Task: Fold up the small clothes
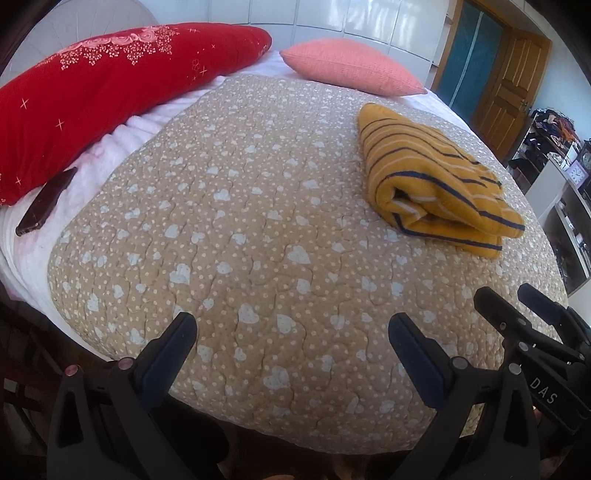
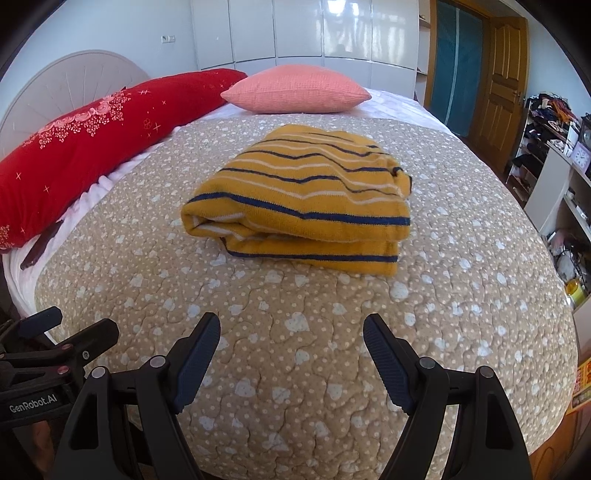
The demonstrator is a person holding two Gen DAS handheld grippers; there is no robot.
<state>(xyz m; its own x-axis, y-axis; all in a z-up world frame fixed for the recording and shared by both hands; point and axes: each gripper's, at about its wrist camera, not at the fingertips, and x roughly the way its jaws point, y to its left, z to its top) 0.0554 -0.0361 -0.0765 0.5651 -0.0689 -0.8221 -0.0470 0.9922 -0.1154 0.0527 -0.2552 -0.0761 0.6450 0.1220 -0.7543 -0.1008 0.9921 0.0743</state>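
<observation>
Left wrist: left gripper [image 1: 291,332] spread wide, holding nothing, hanging over the near edge of the quilt [image 1: 258,206]. Right gripper [image 1: 517,299] shows at lower right, also off the cloth, fingers apart. Sweater [image 1: 436,177], mustard with navy and white stripes, lies folded into a thick bundle on the right side of the quilt, well apart from both tools. Red bolster [image 1: 103,96] runs along the left, pink pillow [image 1: 351,70] at the far end, a dark phone [image 1: 46,203] on the white sheet just beside the bolster. Wooden door [image 1: 506,92] and cluttered shelves [image 1: 554,147] on the right. Right wrist: right gripper [image 2: 291,343] spread, empty, aimed straight at the sweater [image 2: 306,195], which sits mid-quilt [image 2: 295,369] ahead of it. Layers are stacked, folded edge toward the camera, top a bit rumpled at the right rear corner. Left gripper [image 2: 74,325] sits at lower left; can't tell its opening from this view. Bolster [image 2: 92,140], pillow [image 2: 295,88], headboard [image 2: 66,81], white wardrobe [image 2: 314,33] behind, door [image 2: 506,81] right. Judgement: fold looks essentially done for this piece; step in hand is release/back-off or a final tidy. Next move, if any, calls for flattening that rumpled corner or squaring the bundle; otherwise fetch the next item, none visible on the bed. Quilt is soft and padded, so pinches near it risk grabbing bedding.
</observation>
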